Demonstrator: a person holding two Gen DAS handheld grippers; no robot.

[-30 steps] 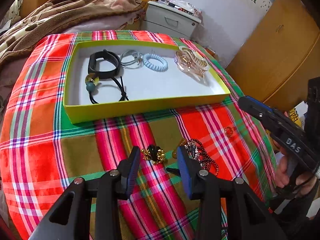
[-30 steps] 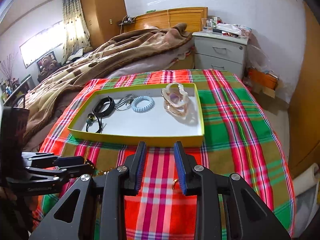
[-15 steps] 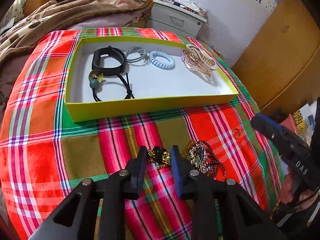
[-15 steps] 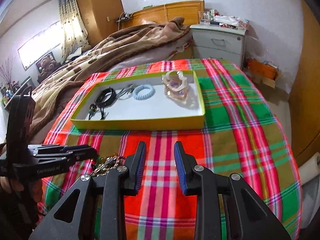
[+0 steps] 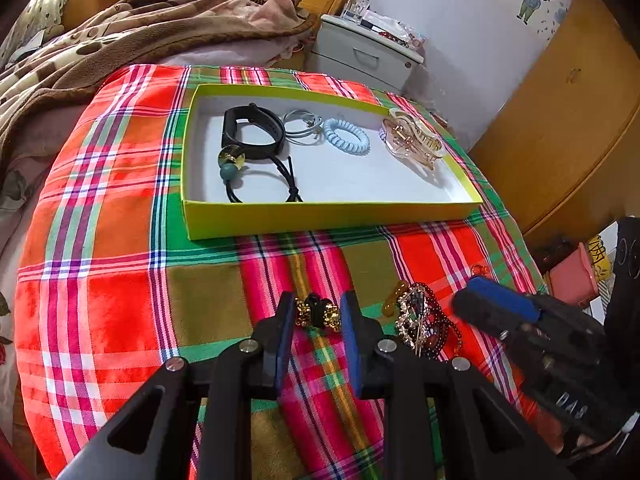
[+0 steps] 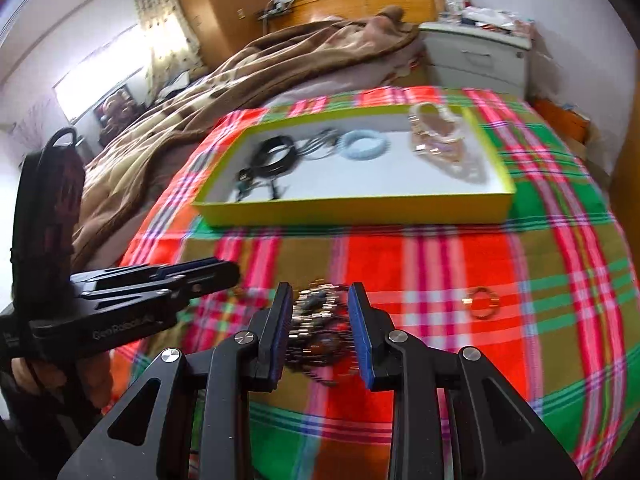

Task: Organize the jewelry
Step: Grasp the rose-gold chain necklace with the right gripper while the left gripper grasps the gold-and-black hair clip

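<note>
Plaid cloth (image 5: 120,300) covers the table; yellow tray (image 5: 320,216) at its far side holds a black band (image 5: 250,132), blue coil tie (image 5: 346,136), clear claw clip (image 5: 412,140). Left gripper (image 5: 318,314) has just narrowed, jaws closed on gold-black hair tie (image 5: 318,312). Right gripper (image 6: 320,312) half-open around blurry bead pile (image 6: 316,320), grip unclear. Gold ring (image 6: 482,307) lies apart.

The right wrist picture is looking smeary. The pile of beads (image 6: 320,320) between the fingers is blurring into one lump. The black bands (image 6: 272,156) in the yellow box (image 6: 360,212) are smudging together too.
</note>
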